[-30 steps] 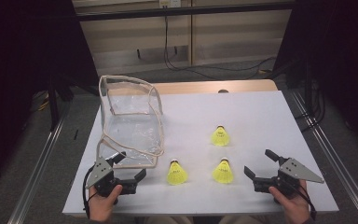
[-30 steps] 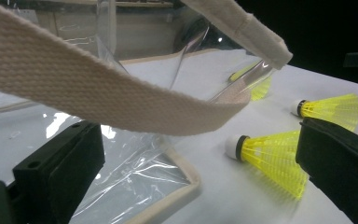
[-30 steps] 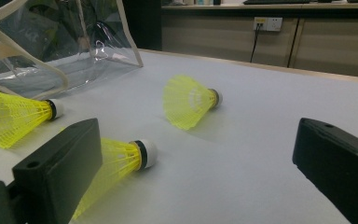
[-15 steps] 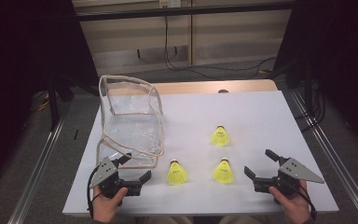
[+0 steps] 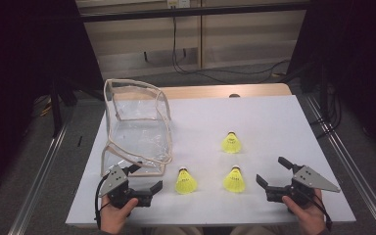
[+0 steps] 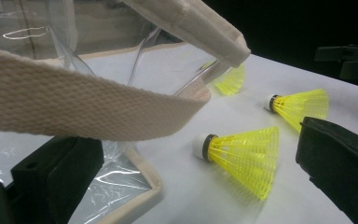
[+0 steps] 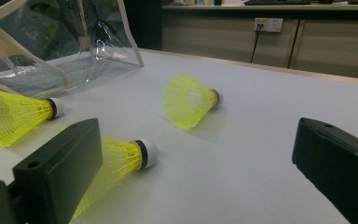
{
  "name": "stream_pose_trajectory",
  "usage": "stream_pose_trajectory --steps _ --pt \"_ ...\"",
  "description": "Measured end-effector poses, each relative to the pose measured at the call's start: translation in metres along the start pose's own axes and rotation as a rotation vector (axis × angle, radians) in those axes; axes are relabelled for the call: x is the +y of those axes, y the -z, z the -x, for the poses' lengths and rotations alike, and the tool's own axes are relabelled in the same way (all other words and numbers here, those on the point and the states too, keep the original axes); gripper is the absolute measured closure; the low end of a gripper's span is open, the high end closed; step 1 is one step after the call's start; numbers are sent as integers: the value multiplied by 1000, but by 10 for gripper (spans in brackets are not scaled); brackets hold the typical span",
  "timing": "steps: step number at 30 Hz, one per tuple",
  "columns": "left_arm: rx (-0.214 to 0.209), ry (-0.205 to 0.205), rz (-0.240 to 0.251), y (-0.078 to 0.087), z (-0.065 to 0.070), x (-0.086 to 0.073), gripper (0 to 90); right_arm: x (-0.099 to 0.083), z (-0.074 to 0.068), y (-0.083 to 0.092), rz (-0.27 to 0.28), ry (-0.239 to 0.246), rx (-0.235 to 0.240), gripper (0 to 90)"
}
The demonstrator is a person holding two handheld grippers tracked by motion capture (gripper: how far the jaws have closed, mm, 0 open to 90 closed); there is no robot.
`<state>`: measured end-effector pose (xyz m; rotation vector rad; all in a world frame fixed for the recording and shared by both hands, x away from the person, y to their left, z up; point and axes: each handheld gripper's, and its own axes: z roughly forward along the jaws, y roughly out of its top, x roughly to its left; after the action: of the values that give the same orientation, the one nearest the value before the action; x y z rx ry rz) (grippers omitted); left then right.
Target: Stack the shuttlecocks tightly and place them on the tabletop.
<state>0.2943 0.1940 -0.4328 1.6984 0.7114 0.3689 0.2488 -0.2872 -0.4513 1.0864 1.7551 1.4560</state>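
Even light from overhead fell on my white table (image 5: 274, 122), leaving the room around it nearly black. The yellow shuttlecocks (image 5: 185, 181) cast only faint, short shadows. Glare streaked the clear bag (image 5: 142, 137). Near my left claw (image 6: 191, 186), the woven strap (image 6: 74, 107) was soft with blur, and the jaws loomed dark and unfocused.
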Motion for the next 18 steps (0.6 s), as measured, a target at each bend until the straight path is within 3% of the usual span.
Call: stream_pose_trajectory --steps 18 --pt "-53 -24 -59 -10 7 -2 14 0 -1 -1 -5 6 2 11"
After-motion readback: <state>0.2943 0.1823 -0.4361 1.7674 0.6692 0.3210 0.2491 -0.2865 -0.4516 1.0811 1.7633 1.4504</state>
